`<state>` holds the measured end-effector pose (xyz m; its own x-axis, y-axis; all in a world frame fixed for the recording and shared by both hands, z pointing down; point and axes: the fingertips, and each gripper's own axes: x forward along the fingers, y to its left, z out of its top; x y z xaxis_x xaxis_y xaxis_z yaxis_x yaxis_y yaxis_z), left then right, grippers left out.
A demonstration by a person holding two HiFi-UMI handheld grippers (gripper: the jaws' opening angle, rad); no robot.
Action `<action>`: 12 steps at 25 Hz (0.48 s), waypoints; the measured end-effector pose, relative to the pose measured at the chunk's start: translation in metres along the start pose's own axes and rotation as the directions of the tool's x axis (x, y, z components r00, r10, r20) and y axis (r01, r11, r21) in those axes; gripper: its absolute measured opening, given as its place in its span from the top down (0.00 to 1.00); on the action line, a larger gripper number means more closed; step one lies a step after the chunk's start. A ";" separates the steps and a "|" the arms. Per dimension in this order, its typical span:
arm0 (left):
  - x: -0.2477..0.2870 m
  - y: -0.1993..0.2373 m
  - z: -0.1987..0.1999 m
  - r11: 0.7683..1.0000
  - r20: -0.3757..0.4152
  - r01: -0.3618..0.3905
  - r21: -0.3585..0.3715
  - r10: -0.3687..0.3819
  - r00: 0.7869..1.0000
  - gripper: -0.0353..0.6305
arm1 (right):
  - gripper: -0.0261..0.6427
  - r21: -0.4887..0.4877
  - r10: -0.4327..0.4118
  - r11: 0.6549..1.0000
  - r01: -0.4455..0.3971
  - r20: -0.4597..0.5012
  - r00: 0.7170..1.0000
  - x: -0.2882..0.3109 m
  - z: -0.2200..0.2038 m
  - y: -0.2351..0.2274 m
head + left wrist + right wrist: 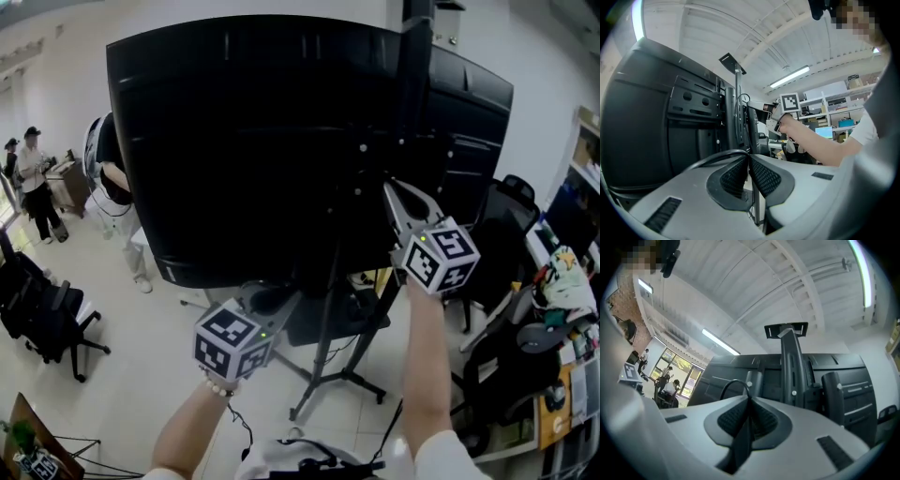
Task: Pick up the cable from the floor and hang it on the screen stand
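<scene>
Pinching the black cable (708, 158) in both sets of fingers: left gripper (286, 302) low at 7 o'clock beneath the screen (253, 141), right gripper (392, 191) high at 2 o'clock near the screen stand (322, 361) post.

I count two grippers in my hands: left gripper (292, 298), right gripper (388, 186). Cable (717, 155): one. Black screens: two, near screen (244, 141) and far screen (473, 103). Screen stand (323, 370): one. People standing far left: two, first person (36, 178), second person (11, 155).
</scene>
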<state>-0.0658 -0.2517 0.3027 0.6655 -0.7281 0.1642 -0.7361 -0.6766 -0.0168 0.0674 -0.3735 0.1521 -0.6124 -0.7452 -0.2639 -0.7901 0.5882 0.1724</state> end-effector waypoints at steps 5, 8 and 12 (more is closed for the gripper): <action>-0.001 0.025 0.017 1.000 0.047 -0.018 0.014 0.017 0.999 0.92 | 0.92 -0.050 -0.040 0.998 0.042 0.027 0.999 0.037 0.036 -0.013; -0.003 0.042 0.023 1.000 0.063 -0.026 0.007 0.026 0.998 0.92 | 0.92 -0.118 -0.086 0.989 0.085 -0.005 0.996 0.054 0.055 -0.023; -0.006 0.055 0.028 1.000 0.078 -0.023 -0.008 0.024 0.997 0.92 | 0.92 -0.244 -0.142 0.963 0.118 -0.083 0.986 0.073 0.075 -0.034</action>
<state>-0.1073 -0.2876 0.2732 0.6553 -0.7505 0.0863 -0.7525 -0.6585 -0.0127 0.0513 -0.4243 0.0560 -0.4937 -0.8449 -0.2060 -0.8396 0.4014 0.3660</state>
